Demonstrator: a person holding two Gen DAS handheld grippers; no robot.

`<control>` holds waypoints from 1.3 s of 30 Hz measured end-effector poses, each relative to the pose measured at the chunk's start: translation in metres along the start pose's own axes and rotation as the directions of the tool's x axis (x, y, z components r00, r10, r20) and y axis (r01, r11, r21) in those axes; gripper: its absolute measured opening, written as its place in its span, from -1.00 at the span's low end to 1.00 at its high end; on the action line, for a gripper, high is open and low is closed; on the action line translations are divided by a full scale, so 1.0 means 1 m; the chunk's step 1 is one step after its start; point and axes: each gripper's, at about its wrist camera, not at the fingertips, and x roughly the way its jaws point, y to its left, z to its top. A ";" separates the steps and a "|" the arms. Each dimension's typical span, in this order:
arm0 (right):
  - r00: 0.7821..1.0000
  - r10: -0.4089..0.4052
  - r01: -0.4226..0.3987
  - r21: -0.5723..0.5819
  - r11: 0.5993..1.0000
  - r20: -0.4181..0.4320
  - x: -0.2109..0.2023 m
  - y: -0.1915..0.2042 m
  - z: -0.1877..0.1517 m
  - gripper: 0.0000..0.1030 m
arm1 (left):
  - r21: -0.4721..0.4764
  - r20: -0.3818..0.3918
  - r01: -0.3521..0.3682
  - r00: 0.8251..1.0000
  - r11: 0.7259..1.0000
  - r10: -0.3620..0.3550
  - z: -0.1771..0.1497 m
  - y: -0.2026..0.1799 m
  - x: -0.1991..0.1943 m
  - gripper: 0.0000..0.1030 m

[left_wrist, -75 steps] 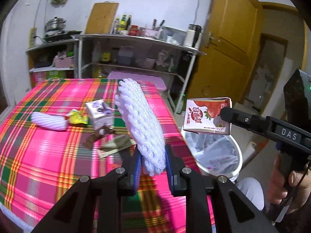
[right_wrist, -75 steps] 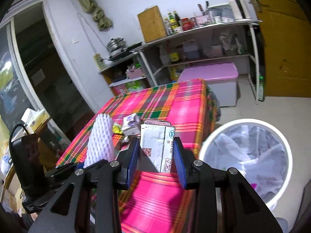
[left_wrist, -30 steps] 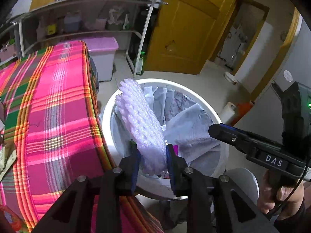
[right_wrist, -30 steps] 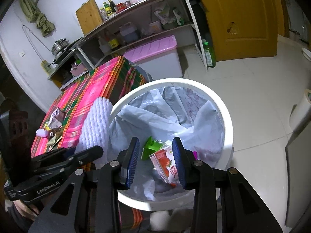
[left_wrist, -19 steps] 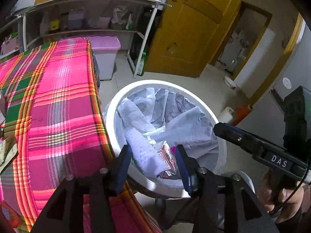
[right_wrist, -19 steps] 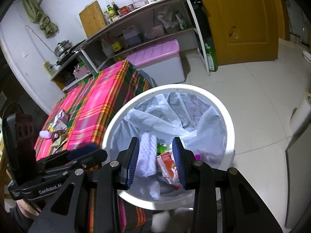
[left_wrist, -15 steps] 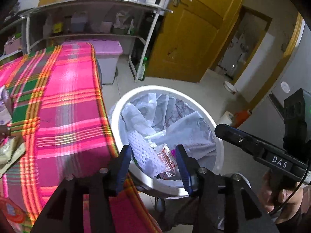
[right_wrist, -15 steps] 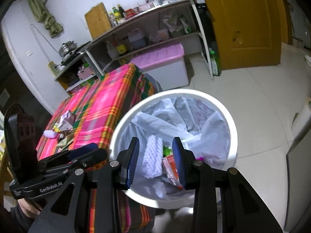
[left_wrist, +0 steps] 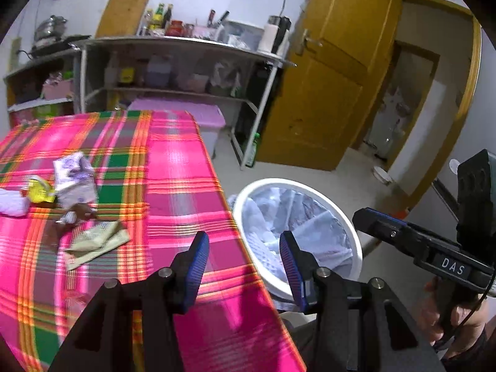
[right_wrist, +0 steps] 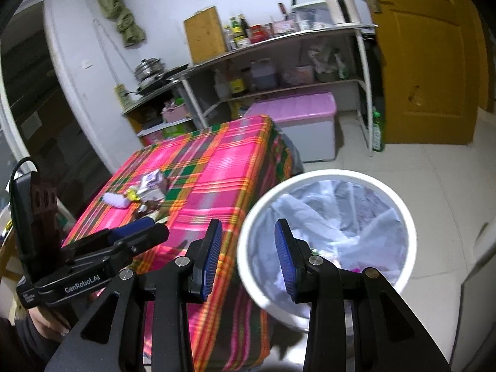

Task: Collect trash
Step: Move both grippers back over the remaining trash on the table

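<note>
My left gripper (left_wrist: pixel 243 245) is open and holds nothing, hanging over the table's right edge beside the white bin (left_wrist: pixel 356 245). The white foam net (left_wrist: pixel 266 254) lies inside the bin's liner. My right gripper (right_wrist: pixel 248 238) is open too, empty, above the gap between table and bin (right_wrist: pixel 400 198). On the pink plaid tablecloth (left_wrist: pixel 173 170) trash is left: a crumpled purple-white carton (left_wrist: pixel 73 179), a yellow wrapper (left_wrist: pixel 38 189), a white foam piece (left_wrist: pixel 12 204), a brown wrapper (left_wrist: pixel 77 214) and a flattened greenish paper (left_wrist: pixel 96 240). The same pile (right_wrist: pixel 145 192) shows in the right wrist view.
A metal shelf rack (left_wrist: pixel 173 71) with bottles and jars stands behind the table. A pink-lidded storage box (right_wrist: pixel 297 124) sits under it. A yellow wooden door (left_wrist: pixel 334 93) is at the right. A hand (left_wrist: pixel 455 319) holds the right gripper's handle.
The foam net dropped from my left gripper into the bin and its jaws spread apart. Both grippers then rose and swung back from the bin toward the table.
</note>
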 end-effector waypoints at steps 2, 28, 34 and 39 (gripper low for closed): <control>1.000 0.016 -0.016 -0.017 1.000 -0.006 0.002 0.008 -0.001 -0.29 | 0.002 0.015 -0.023 1.000 1.000 0.023 -0.001 0.006 -0.010 -0.09; 0.988 0.135 -0.147 -0.163 0.976 -0.077 0.020 0.078 -0.018 -0.12 | -0.050 0.073 -0.231 0.970 0.972 0.234 -0.040 0.075 -0.077 -0.08; 0.986 0.134 -0.149 -0.173 0.974 -0.094 0.024 0.084 -0.020 -0.12 | -0.046 0.033 -0.232 0.972 0.972 0.233 -0.052 0.086 -0.070 0.03; 0.985 0.134 -0.152 -0.181 0.972 -0.111 0.030 0.088 -0.021 -0.12 | -0.022 -0.011 -0.234 0.972 0.972 0.234 -0.058 0.089 -0.054 0.03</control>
